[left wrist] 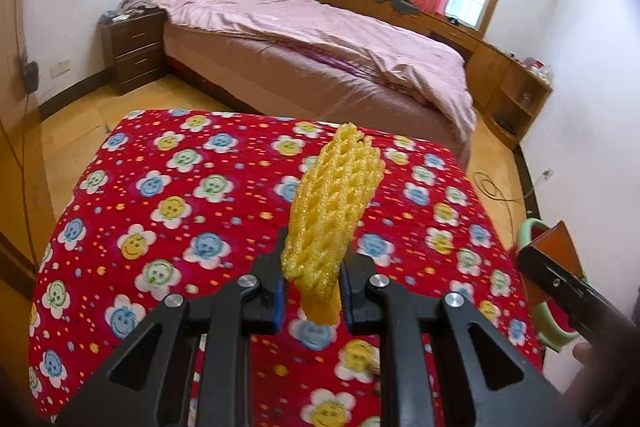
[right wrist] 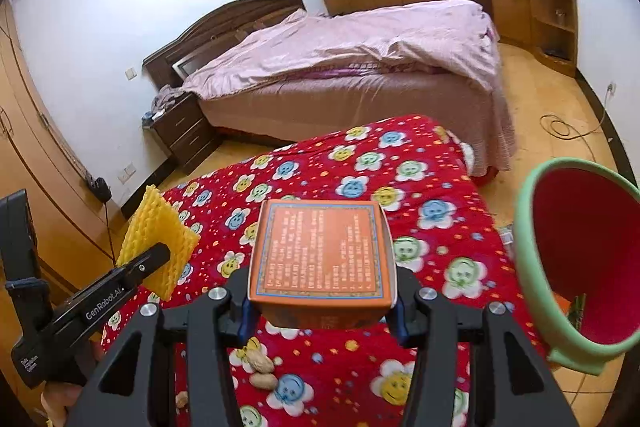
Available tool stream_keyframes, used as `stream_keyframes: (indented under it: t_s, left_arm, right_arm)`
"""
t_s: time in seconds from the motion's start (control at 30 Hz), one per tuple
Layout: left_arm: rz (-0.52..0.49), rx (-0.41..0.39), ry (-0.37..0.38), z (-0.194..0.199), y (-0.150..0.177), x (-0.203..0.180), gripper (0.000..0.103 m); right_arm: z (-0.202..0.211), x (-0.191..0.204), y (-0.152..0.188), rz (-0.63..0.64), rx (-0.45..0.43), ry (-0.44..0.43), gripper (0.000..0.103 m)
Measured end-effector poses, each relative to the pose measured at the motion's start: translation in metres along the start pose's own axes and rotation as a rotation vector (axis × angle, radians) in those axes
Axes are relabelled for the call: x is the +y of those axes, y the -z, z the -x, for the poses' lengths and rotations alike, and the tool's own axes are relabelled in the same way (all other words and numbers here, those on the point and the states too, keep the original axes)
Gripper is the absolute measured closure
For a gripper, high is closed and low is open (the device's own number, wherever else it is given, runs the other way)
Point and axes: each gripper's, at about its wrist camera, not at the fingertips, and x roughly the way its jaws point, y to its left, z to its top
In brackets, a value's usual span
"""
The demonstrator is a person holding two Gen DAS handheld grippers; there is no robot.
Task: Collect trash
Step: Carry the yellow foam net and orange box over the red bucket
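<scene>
Left wrist view — left gripper [left wrist: 312,291]: jaws pinch the lower end of a yellow foam net sleeve [left wrist: 332,211], which stands up toward 12 o'clock, clear of the cloth.
Left wrist view — surface: a red flower-print cloth [left wrist: 160,187] covers the table; no other litter shows on it ahead of the jaws.
Left wrist view — 3 o'clock edge: the right gripper [left wrist: 560,279] enters, its orange box [left wrist: 558,239] partly seen against the green-rimmed bin [left wrist: 528,235].
Right wrist view — right gripper [right wrist: 320,303]: jaws clamp an orange printed box [right wrist: 320,251] by its two sides, printed face up, held above the cloth [right wrist: 400,163].
Right wrist view — 3 o'clock: the bin [right wrist: 532,259], red inside, stands beside the table edge, mouth tilted toward the camera.
Right wrist view — 9 o'clock: the left gripper [right wrist: 160,259] carries the foam sleeve [right wrist: 156,227].
Right wrist view — 6 o'clock: peanut shells [right wrist: 260,367] lie on the cloth under the jaws.
Step in hand: both pieces are lifted; carriage to the bin appears under way.
Next move: bring each load over the bin mouth, the box being nearer, then part the jaws; the shells seem left to gather.
</scene>
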Motion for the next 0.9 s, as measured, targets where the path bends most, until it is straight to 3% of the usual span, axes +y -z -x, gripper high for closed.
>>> stream_keyframes:
  t_s: [0.47, 0.9]
  left_arm:
    - [-0.150, 0.018, 0.101, 0.015, 0.016, -0.083, 0.083]
    - [-0.308, 0.086, 0.218, -0.008, 0.038, -0.180, 0.083]
  right_arm:
    - [0.057, -0.063, 0.013, -0.104, -0.073, 0.063, 0.050]
    - [0.089, -0.144, 0.026, -0.218, -0.108, 0.158, 0.050]
